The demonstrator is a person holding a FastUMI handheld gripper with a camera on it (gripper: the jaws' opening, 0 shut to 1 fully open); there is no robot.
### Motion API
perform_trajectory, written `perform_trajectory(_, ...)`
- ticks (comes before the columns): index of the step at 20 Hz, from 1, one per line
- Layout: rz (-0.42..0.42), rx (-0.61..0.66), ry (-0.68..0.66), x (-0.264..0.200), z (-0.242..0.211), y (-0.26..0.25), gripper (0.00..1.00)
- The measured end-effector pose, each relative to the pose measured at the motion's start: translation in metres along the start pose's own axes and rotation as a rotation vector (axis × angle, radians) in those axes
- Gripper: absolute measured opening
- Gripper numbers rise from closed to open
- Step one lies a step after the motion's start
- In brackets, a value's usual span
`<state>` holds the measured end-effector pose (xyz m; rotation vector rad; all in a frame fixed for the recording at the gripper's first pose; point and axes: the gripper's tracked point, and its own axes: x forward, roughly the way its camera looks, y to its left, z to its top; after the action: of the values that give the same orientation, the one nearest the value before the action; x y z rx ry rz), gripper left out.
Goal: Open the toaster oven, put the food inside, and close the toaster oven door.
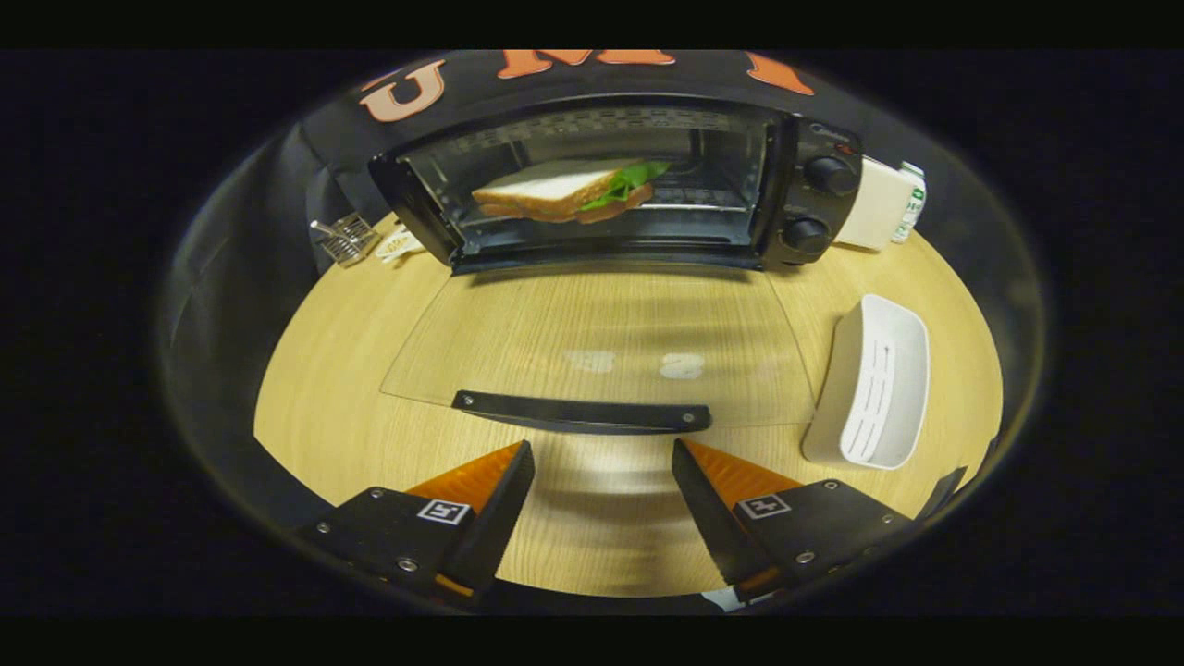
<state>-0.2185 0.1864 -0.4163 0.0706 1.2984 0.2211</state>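
Your gripper [601, 458] hangs open and empty, just short of the handle [581, 413] of the toaster oven [795, 176] door lying flat over the counter [351, 435]; the sandwich [564, 190] sits inside on the rack

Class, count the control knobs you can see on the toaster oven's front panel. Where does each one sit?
2. The upper knob and the lower knob sit one above the other on the toaster oven, right of its open door. The gripper hangs open.
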Motion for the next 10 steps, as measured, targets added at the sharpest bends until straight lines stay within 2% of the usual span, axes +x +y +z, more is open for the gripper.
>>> perform_trajectory(3,-0.015,0.017,0.036,0.009,-0.002,0.005,0.88)
perform_trajectory(6,-0.012,0.0,-0.025,-0.006,0.01,0.007,0.89)
perform_trajectory(10,0.005,-0.018,-0.15,-0.029,0.054,0.009,0.88)
